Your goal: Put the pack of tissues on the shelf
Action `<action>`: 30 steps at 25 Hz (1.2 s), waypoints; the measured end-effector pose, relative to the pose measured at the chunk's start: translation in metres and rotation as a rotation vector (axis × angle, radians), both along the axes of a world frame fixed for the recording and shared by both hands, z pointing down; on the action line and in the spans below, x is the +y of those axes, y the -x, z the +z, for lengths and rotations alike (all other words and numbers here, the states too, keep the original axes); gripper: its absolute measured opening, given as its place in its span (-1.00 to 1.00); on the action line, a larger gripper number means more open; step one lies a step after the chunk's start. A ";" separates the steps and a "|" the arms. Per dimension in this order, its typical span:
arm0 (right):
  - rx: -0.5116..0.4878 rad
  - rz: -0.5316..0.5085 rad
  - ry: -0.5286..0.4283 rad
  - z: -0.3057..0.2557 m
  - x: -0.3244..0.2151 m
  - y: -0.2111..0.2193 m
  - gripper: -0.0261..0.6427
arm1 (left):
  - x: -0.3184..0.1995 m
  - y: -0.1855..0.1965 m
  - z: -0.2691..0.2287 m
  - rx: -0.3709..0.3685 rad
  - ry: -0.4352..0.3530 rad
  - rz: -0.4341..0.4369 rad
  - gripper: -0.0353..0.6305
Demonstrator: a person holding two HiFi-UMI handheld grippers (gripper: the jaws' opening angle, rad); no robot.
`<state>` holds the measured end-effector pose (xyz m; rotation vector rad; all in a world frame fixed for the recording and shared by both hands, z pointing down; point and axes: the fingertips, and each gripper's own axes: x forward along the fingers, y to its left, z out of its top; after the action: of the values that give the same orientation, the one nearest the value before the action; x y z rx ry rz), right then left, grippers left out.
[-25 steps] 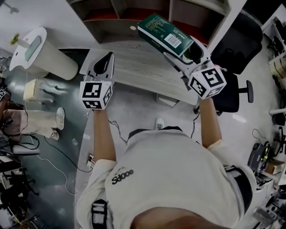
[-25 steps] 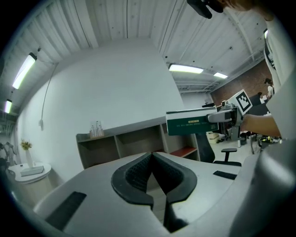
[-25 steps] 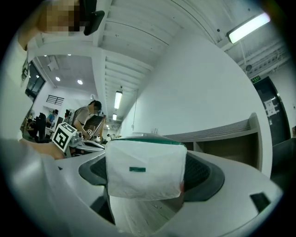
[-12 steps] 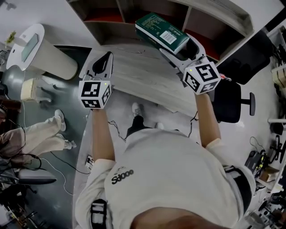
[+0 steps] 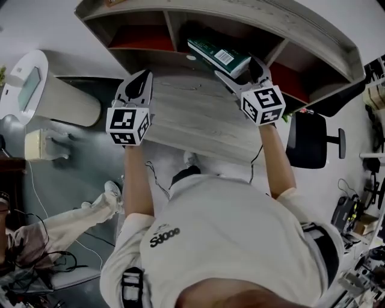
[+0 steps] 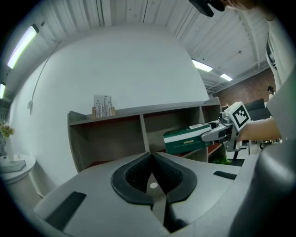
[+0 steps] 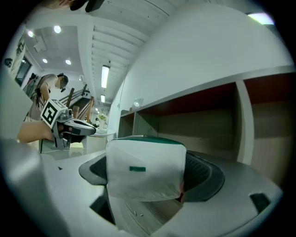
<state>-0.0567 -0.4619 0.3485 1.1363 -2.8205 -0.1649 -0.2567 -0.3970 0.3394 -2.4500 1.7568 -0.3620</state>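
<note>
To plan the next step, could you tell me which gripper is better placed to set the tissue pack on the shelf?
Right. The right gripper is shut on the tissue pack, held at the shelf's opening; the left gripper is shut on nothing, over the desk.

Glossy pack of tissues, wood-grain shelf (matt).

Light wood-grain desk. An open shelf unit stands along its far edge, split by upright dividers, with reddish compartment floors. A small cluster of upright items sits on the shelf unit's top board, near the left end.
</note>
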 end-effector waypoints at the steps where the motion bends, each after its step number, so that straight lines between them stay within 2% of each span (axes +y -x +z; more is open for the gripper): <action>1: 0.010 0.008 0.007 0.004 -0.008 0.004 0.35 | -0.008 0.004 0.002 0.003 0.004 0.008 -0.84; 13: 0.053 0.041 0.064 0.035 -0.063 0.021 0.36 | -0.068 0.025 0.034 0.029 0.080 0.066 -0.84; 18: 0.166 0.057 0.143 0.050 -0.084 0.022 0.36 | -0.077 0.026 0.037 0.028 0.089 0.085 -0.84; 21: 0.196 0.080 0.190 0.055 -0.091 0.022 0.36 | -0.082 0.025 0.042 0.027 0.101 0.098 -0.84; 25: 0.200 0.128 0.241 0.057 -0.100 0.021 0.36 | -0.085 0.023 0.046 0.034 0.111 0.110 -0.84; 30: 0.136 0.139 0.216 0.046 -0.094 0.016 0.36 | -0.090 0.018 0.054 -0.017 0.122 0.124 -0.84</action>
<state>-0.0730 -0.5564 0.3945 1.2156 -2.5568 0.0698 -0.2747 -0.4866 0.3930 -2.6149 1.6120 -0.4888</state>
